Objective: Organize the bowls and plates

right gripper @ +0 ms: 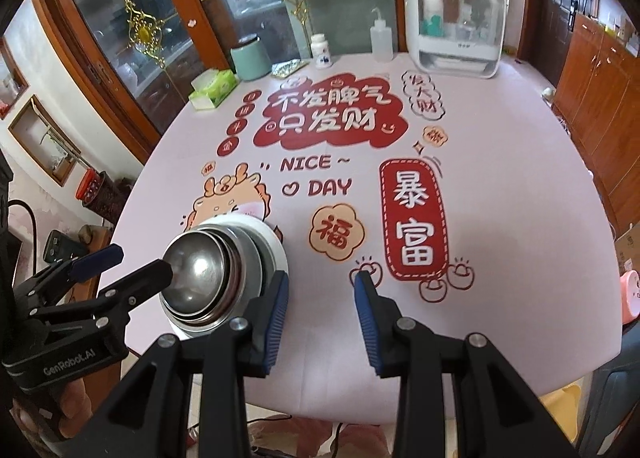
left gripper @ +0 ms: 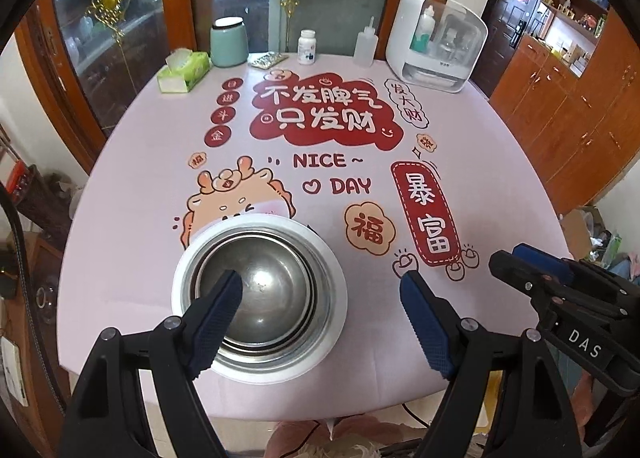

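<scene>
Apparently stacking's done: steel bowls (left gripper: 256, 290) nested on white plate (left gripper: 336, 298), near front-left of worktop (left gripper: 120, 198). Left gripper (left gripper: 320, 306) spread wide, empty, w/ one finger over the bowls; right gripper (right gripper: 320, 298) part-open, empty. Next: prob. nothing left to stack.

Nested steel bowls (left gripper: 260, 290) sit upright on a white plate (left gripper: 338, 314) near the table's front edge.
</scene>
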Demonstrator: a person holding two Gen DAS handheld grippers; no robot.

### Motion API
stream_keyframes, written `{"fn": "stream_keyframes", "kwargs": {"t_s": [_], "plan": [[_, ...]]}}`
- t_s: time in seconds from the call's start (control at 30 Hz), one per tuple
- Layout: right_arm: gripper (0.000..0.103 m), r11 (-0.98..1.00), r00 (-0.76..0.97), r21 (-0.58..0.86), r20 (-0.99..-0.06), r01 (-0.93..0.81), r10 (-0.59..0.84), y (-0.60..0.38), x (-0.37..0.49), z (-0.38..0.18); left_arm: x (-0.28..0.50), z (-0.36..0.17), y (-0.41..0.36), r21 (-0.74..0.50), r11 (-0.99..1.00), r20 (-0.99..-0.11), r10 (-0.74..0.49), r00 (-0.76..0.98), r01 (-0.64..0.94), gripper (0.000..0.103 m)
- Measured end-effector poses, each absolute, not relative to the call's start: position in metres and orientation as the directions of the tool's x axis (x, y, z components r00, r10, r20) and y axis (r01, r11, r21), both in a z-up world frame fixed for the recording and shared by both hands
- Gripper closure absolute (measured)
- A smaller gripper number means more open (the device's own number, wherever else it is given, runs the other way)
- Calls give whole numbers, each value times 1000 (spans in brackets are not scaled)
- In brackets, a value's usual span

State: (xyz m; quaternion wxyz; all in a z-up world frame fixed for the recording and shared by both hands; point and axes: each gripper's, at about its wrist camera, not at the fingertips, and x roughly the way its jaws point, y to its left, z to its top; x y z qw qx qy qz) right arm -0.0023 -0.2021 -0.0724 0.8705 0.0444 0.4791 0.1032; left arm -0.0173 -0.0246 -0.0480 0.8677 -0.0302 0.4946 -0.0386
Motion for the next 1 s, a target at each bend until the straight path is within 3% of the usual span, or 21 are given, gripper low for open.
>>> {"fn": "stream_keyframes", "kwargs": {"t_s": [0.07, 0.27, 0.4, 1.0], "plan": [[55, 976, 542, 173, -811, -134, 219, -207, -7, -66, -22, -42, -31, -78, 996, -851, -82, 518, 30, 17], [54, 976, 586, 167, -781, -137, 216, -218, -20, -49, -38, -28, -48, -69, 998, -833, -60, 550, 5, 15], [54, 981, 612, 142, -767, -133, 194, -222, -27, -41, -46, -22, -58, -29, 1000, -824, -20, 567, -7, 6], [54, 986, 636, 106, -754, -131, 165, -228, -40, -33, -58, -8, -71, 0, 999, -791, 24, 612, -40, 6]]}}
